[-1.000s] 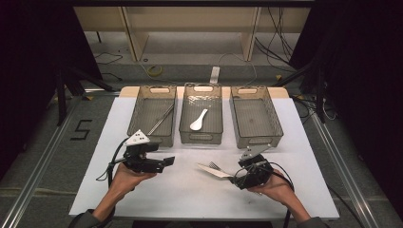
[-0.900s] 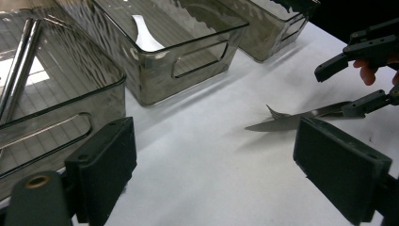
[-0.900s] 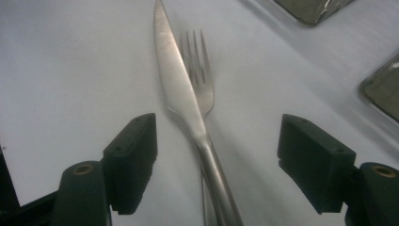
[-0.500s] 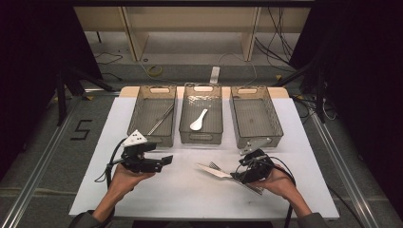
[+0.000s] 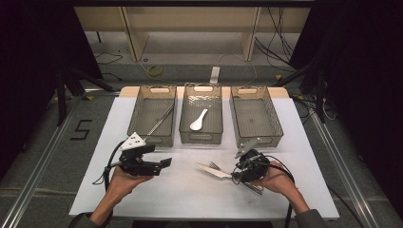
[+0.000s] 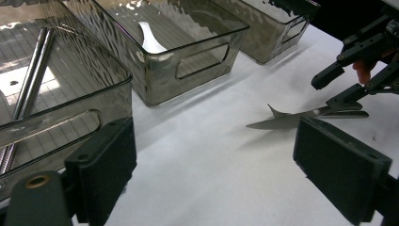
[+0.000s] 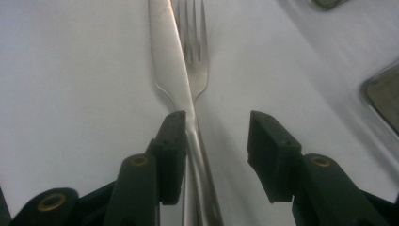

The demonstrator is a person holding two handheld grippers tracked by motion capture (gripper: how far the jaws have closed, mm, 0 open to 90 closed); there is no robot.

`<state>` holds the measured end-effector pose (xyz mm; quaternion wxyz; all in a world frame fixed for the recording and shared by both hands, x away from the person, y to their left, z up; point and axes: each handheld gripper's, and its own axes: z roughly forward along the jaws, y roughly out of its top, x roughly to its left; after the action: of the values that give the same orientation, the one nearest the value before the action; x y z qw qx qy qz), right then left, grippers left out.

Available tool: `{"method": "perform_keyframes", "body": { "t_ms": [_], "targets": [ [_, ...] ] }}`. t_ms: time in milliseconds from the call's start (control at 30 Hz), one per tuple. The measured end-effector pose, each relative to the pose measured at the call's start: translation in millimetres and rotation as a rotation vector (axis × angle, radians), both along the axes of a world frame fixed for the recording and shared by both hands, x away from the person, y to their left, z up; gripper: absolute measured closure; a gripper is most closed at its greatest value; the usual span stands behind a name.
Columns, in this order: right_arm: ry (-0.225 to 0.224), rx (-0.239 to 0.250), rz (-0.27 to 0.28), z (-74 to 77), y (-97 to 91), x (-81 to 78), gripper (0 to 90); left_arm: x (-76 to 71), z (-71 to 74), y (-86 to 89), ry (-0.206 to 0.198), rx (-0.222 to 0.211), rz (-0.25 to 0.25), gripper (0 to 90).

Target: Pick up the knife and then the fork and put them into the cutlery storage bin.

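The right gripper [image 7: 214,141] has just been closing its jaws around the handles of the knife [image 7: 164,56] and fork [image 7: 195,52], which lie side by side on the white bench [image 5: 190,199]; one pad touches the knife handle while the other still stands off, so nothing is pinched yet. In the high view it has crept up along the cutlery since a second ago, so a pickup looks near. The left gripper [image 6: 214,174] waits spread wide and empty near the three bins [image 5: 202,137].
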<state>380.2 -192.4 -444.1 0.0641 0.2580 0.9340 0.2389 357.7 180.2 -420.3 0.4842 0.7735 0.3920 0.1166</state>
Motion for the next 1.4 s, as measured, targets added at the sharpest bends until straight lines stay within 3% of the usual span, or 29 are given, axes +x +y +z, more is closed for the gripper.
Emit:
{"method": "perform_keyframes", "body": {
  "t_ms": [300, 600, 700, 900, 1000, 1400],
  "targets": [
    [0.056, -0.061, 0.03, -3.8, 6.0, 0.0, 65.3, -0.3, -0.8, -0.1, 0.006, -0.002, -0.003, 13.2],
    [0.074, -0.153, 0.051, -15.6, 18.8, 3.6, 68.9, -0.7, -0.7, -1.2, 0.002, 0.004, -0.006, 13.4],
    [0.082, -0.15, 0.061, -15.3, 19.7, 3.5, 74.2, -0.8, -1.0, -2.3, 0.004, 0.006, -0.009, 13.7],
    [0.054, -0.16, 0.078, -14.9, 22.2, -0.1, 77.6, -1.0, -0.8, -2.8, -0.001, 0.02, -0.013, 14.0],
    [0.069, -0.153, 0.099, -14.2, 22.6, -0.5, 80.0, -1.3, -0.7, -2.8, -0.002, 0.017, -0.01, 14.1],
    [0.038, -0.152, 0.101, -8.7, 21.4, -4.9, 80.7, -1.8, -0.7, -3.8, -0.001, 0.02, -0.013, 14.4]
  ]
}}
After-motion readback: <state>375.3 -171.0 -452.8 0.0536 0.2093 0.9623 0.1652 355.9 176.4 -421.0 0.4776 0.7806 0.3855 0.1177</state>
